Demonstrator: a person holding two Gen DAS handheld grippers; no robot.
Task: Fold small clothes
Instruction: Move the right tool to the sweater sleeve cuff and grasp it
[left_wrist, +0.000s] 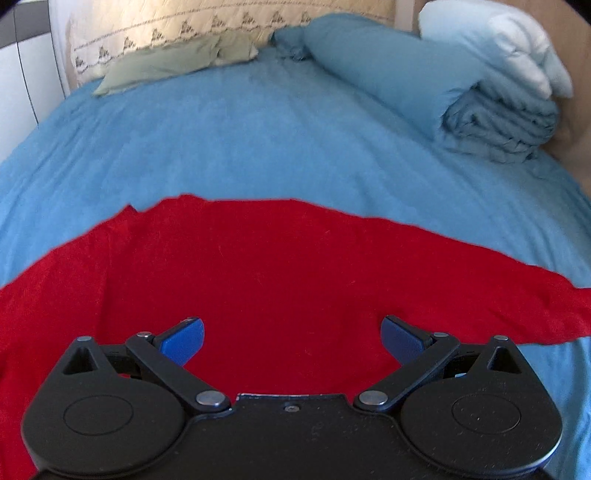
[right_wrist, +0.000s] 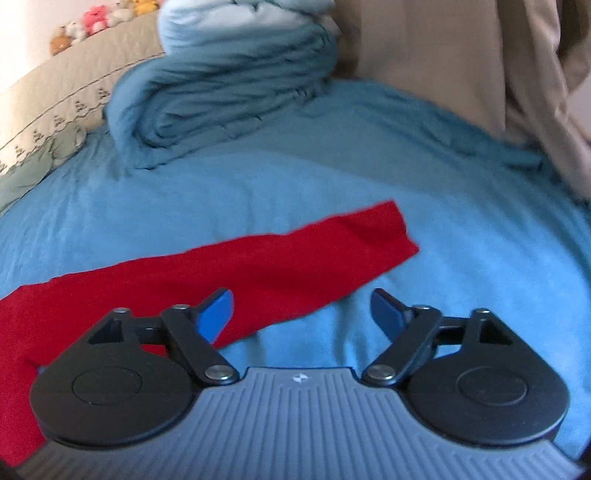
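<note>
Over the bed, from the left wrist view, the left gripper (left_wrist: 291, 338) hangs just above a red, soft knit garment (left_wrist: 258, 266) spread flat on the light blue bed sheet (left_wrist: 240, 129). Its blue-padded fingers (left_wrist: 184, 339) stand wide apart and hold nothing. A rolled blue duvet (left_wrist: 424, 81) and a pale green pillow (left_wrist: 166, 62) lie well beyond, near the quilted cream headboard (left_wrist: 184, 26).

From the right wrist view, the right gripper (right_wrist: 301, 314) is likewise spread wide and empty, hovering beside the garment's long sleeve (right_wrist: 314, 254), which stretches out over the sheet to a squared cuff.

I judge the cloth light, limp and a little clingy; it will sag and drag on the sheet. A pinch at the cuff or along a hem edge looks the surest hold.
</note>
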